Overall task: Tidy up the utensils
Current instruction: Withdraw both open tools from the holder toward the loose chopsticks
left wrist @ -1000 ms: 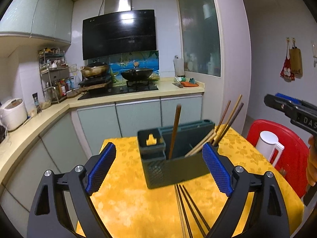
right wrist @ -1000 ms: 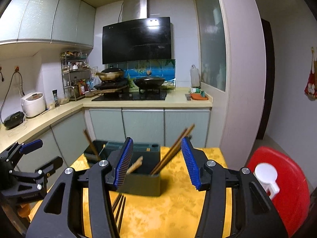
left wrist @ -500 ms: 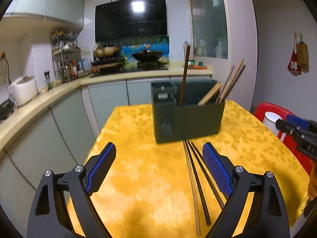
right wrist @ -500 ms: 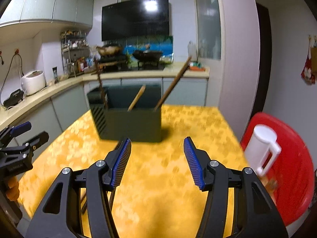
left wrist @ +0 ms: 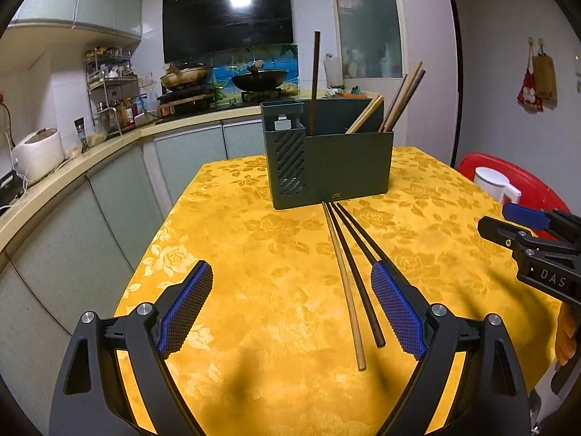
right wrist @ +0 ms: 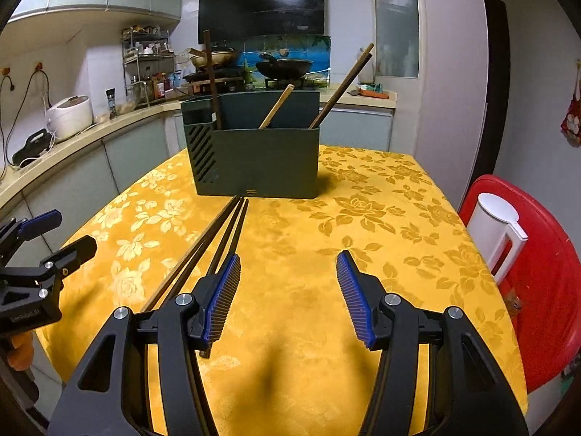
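Hovering over loose chopsticks (left wrist: 350,272) on the worktop (left wrist: 254,290).
Left tongs (left wrist: 290,309) and right tongs (right wrist: 288,298) both spread, empty; chopsticks lie before the holder (left wrist: 330,160) near the far edge.

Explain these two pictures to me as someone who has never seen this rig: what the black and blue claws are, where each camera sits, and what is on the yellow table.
No robot here: a person holds a two-finger gripper in each hand, with a fisheye camera on each looking along its fingers. One picture is from the left gripper, the other from the right gripper; each also glimpses the other at its edge. Both are open and hold nothing. On the yellow tablecloth stands a dark green utensil holder with several chopsticks standing inside. Three loose chopsticks lie before it. A white jug sits on a red stool.
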Demonstrator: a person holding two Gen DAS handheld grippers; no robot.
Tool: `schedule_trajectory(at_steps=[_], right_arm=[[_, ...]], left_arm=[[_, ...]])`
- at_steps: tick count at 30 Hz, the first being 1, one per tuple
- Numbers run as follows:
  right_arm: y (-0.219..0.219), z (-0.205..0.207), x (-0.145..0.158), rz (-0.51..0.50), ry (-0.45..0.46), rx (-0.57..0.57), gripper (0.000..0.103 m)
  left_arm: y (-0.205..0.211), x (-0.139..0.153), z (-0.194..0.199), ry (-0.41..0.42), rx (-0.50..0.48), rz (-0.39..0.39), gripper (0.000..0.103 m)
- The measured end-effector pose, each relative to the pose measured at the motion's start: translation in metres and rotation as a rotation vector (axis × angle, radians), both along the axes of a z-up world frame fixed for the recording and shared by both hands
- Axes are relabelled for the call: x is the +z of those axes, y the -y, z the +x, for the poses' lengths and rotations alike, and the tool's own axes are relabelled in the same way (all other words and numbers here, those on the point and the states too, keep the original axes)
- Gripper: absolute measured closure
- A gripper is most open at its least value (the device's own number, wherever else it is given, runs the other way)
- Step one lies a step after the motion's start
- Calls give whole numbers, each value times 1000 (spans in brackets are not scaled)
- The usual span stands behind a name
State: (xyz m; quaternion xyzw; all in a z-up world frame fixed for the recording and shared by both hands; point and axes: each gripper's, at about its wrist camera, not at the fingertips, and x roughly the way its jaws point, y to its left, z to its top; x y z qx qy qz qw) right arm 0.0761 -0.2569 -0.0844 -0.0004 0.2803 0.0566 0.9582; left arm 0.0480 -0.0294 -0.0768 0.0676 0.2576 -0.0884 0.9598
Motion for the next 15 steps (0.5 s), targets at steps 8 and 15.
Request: schedule_trajectory(at_steps=[8, 15], right_arm=[[-8, -8, -17, -33, -25, 13, 49], [-20, -9, -37, -46, -83, 58, 49]], left_arm=[[-3, -10, -7, -5, -35, 19, 17], [-4, -29, -8, -89, -99, 4, 17]])
